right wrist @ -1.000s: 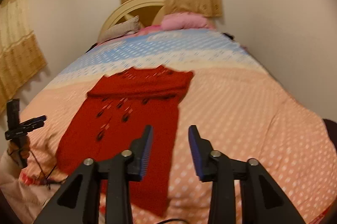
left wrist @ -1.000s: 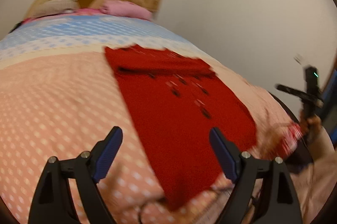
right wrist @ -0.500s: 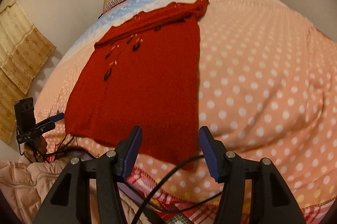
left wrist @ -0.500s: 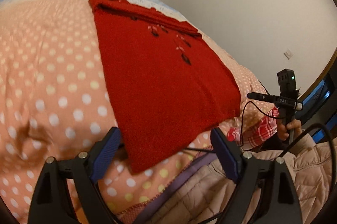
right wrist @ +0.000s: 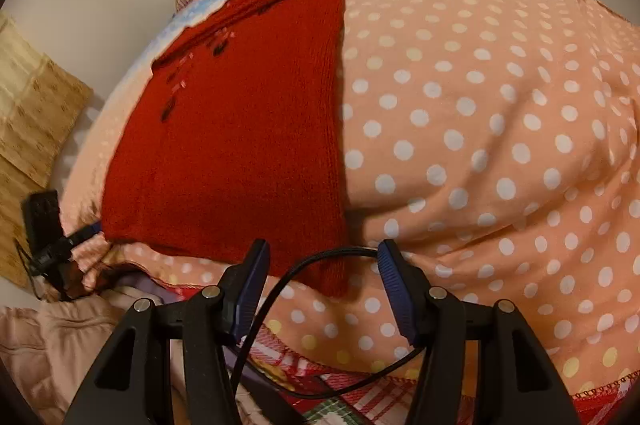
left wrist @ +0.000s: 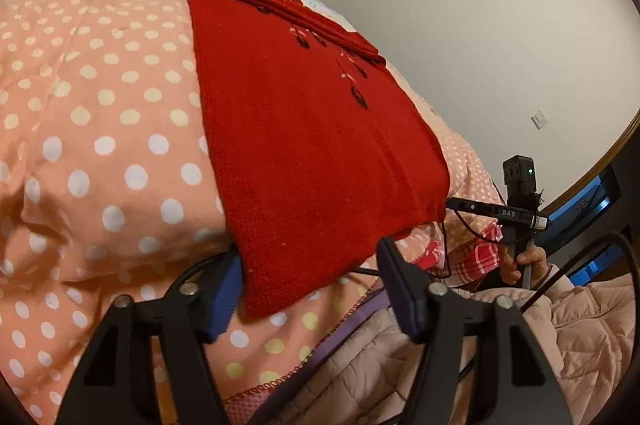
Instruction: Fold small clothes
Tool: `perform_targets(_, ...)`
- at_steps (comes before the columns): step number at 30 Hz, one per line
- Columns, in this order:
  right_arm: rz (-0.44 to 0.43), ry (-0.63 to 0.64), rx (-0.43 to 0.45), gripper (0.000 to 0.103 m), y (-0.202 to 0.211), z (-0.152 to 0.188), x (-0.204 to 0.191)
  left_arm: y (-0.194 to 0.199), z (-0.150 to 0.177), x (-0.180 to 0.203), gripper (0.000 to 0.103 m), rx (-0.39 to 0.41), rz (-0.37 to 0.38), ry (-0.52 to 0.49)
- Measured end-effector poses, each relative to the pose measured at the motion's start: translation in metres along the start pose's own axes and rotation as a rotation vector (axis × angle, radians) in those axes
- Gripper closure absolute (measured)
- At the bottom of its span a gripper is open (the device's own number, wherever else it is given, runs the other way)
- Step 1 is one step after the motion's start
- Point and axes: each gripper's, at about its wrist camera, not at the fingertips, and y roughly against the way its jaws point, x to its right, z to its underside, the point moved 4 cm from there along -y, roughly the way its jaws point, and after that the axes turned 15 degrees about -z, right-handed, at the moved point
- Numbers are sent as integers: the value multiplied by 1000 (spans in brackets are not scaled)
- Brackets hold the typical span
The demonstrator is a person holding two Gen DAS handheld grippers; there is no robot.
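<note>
Sweater (left wrist: pixel 312 145), red knit, spread flat on dotted bedspread (left wrist: pixel 100 145): likely soft, light, limp.
Left gripper (left wrist: pixel 310 289) had just been closing, its fingers astride one hem corner, not yet pinching; right gripper (right wrist: pixel 320 285) stood spread astride the other, the best hold.

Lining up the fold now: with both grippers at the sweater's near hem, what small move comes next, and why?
Probably close both on the hem corners. The left gripper, whose jaws have just been closing, and the right gripper each straddle a near corner of the red sweater, which lies flat on the dotted bedspread, ungripped.
</note>
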Motion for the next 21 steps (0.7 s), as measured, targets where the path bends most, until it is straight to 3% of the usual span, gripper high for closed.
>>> perform_targets(3,47,39,29,46,4,-5,-5,2,-1,1,38,4,4,0)
perform_targets(8,44,90,70,46,13,-18,-16,-3,-2,5,38,-2,-1,-9)
perform_targets(12,30,73,35,46,-5,-21,-10,-3,-3,7,38,-3,-2,-10)
perform_targets(15,-23,54,-9,55,-18,-14,-8,-2,-4,7,38,-2,5,-4)
perform_targets(21,-85,90,-117,58,-33,1,-16,0,-2,5,38,3,27,-7)
